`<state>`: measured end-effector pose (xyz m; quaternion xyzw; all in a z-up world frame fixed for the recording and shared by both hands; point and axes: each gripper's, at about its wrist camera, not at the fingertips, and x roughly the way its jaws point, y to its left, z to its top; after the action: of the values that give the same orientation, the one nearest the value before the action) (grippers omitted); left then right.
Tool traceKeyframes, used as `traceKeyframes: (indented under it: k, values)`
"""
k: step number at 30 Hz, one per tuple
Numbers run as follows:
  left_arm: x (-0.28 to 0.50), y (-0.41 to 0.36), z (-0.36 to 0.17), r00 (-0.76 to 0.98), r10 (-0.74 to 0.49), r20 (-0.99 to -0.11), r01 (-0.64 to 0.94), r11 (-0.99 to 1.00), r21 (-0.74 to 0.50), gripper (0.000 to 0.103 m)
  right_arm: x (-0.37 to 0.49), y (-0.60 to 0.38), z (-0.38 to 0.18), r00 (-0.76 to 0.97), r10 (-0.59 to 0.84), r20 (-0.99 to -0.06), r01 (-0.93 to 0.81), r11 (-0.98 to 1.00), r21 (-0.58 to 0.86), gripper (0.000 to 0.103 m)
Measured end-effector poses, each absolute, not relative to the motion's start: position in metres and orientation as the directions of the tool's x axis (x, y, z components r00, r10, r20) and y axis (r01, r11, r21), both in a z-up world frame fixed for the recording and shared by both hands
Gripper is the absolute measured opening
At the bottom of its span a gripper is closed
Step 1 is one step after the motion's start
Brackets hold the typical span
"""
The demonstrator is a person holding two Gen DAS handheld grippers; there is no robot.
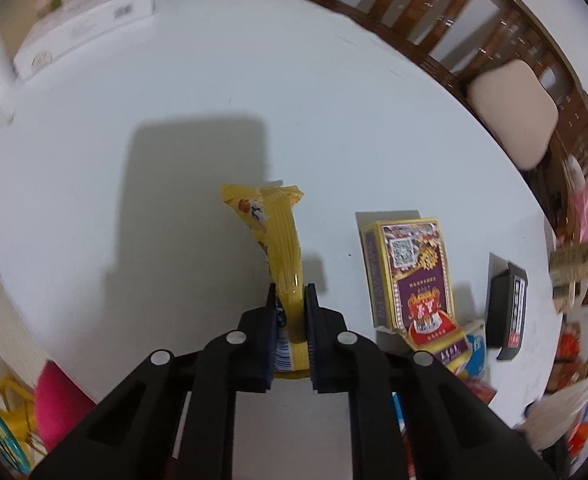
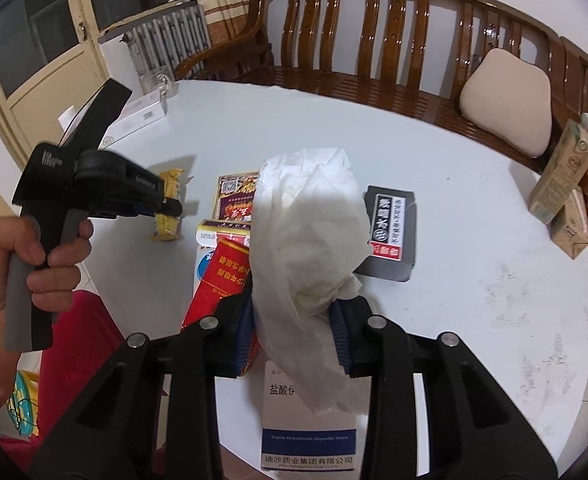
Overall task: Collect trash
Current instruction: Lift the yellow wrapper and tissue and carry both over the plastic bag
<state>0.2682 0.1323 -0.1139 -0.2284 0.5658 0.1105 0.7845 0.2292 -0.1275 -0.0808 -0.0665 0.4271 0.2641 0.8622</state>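
Left hand-held gripper (image 1: 289, 300) clamped on the near end of a yellow snack wrapper (image 1: 279, 236), jaws pinched down to the wrapper's thickness. Far end of the wrapper apparently off the desk (image 1: 213, 80), somewhere toward the desk's middle, nearer the left edge than the pile of boxes. Right hand-held gripper (image 2: 294, 304) closed around a crumpled white tissue (image 2: 310, 224), held clear of the desk above the boxes near the front edge.

Risks from here, as a judgement only:
- Thin, slick wrapper gripped at one end only: likely to slide out or twist free if swung fast.
- Tissue bunched loosely between the pads, a long tail hanging below: liable to tear or slip out, or to snag on the red box (image 2: 217, 280) directly underneath and drag it.
- Purple card box (image 1: 410, 276) just beside the wrapper, black box (image 2: 390, 228) just beyond the tissue: easy to knock with a careless sweep, possibly off the desk.
- No bin visible in either view: long carry likely, more chance of a drop.
- White medicine box (image 2: 310, 432) at the front edge under the right hand-held gripper: at risk of being nudged over the edge.
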Motion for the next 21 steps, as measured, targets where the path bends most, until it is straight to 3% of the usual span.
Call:
traceKeyframes:
  k: [7,21]
  values:
    - [0.259,0.126,-0.097,0.395,-0.079,-0.915,-0.33,0.918,-0.221,0.012,0.225,-0.138,-0.062,0.55,0.36,-0.754,-0.471,0.879,0.076,0.033]
    - [0.214,0.09,-0.004,0.597,-0.069,-0.8,-0.058,0.99,-0.129,0.012,0.176,-0.155,0.012,0.69,0.291,-0.663,-0.385,0.923,0.004,0.033]
